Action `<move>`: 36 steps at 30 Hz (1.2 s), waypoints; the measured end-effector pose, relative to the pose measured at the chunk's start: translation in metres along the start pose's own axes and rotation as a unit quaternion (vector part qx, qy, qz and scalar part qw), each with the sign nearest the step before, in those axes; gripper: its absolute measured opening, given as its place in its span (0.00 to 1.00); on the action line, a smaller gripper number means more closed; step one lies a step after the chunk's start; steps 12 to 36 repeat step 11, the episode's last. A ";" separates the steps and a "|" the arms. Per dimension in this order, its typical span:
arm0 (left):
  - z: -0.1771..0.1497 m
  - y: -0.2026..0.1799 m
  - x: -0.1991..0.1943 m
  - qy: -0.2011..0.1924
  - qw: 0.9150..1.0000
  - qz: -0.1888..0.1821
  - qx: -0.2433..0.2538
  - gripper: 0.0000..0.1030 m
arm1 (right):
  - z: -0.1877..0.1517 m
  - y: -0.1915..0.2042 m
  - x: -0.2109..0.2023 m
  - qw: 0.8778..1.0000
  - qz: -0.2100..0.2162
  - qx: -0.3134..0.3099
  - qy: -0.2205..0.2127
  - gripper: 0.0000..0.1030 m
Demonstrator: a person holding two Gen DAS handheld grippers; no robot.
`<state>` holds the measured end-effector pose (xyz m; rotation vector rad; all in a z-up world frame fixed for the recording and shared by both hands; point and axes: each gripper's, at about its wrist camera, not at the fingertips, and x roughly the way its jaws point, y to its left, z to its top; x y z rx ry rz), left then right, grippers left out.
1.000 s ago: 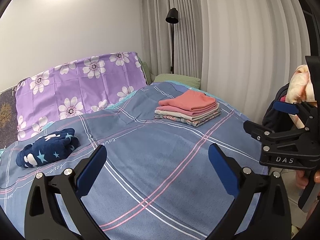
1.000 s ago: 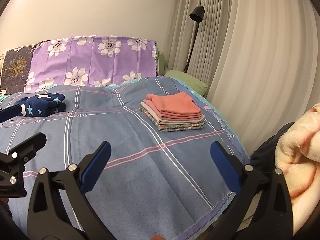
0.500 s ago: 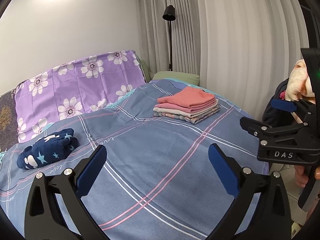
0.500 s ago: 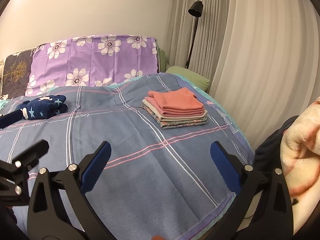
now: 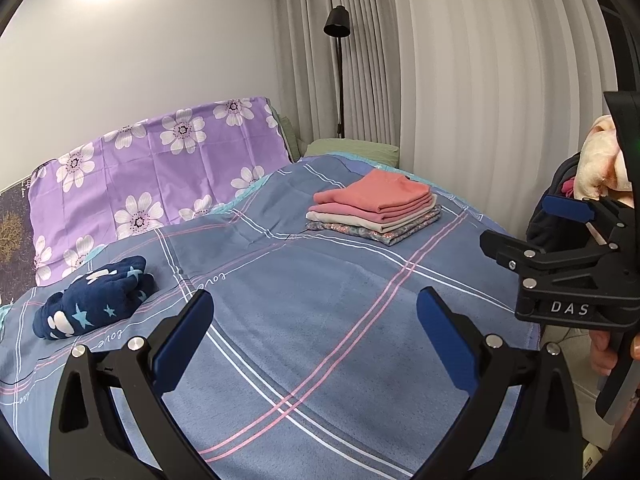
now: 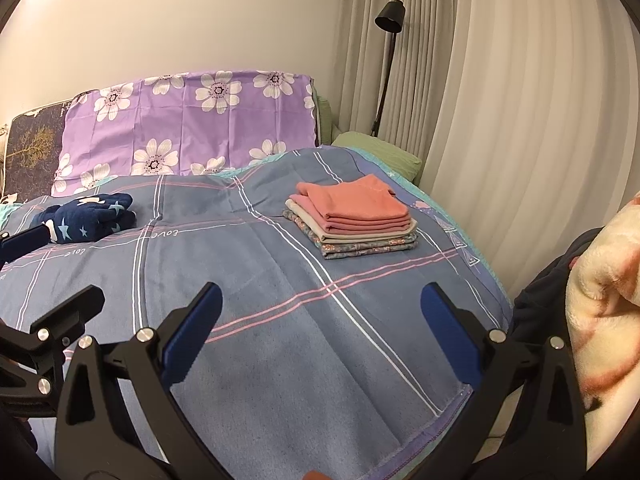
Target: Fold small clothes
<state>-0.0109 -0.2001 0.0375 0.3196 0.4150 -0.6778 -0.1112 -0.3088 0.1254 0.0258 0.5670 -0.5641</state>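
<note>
We take the folded stack point(image 5: 374, 208) as our landmark: four or so small garments, a salmon-pink one on top, lying square on the blue plaid bedspread point(image 5: 304, 320) toward the far right side of the bed. Well to the left of the stack, near the purple flowered pillow point(image 5: 160, 168), lies the one piece that looks unfolded, a navy fleece garment with stars point(image 5: 94, 298), bunched into a soft lump. We judge this to be the next thing to fold. It looks light, thick and limp; it will sag and drape from any single pinch, and the plush nap should grip well against our pads rather than slip. We would take it at two separated points along one edge, a hem or the shoulders if we can find them, so it hangs open; from here its edges are buried in the bundle and we cannot tell which is which. Our left gripper point(image 5: 316, 330) hovers over the bare bedspread nearer to us than the stack, fingers spread wide with nothing between them. Our right gripper point(image 6: 320, 326) hangs likewise, jaws apart and empty. To the right of the stack, off the bed, a cream fleece heap point(image 6: 604, 300) sits on something dark.
</note>
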 end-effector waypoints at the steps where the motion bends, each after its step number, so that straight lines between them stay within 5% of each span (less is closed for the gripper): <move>1: 0.000 0.000 0.000 0.000 1.000 0.000 0.000 0.99 | 0.000 -0.001 0.000 1.000 0.000 0.000 0.000 0.98; 36: -0.003 0.004 0.006 0.007 1.000 0.003 -0.003 0.99 | 0.000 -0.005 0.007 1.000 0.004 0.011 0.003 0.98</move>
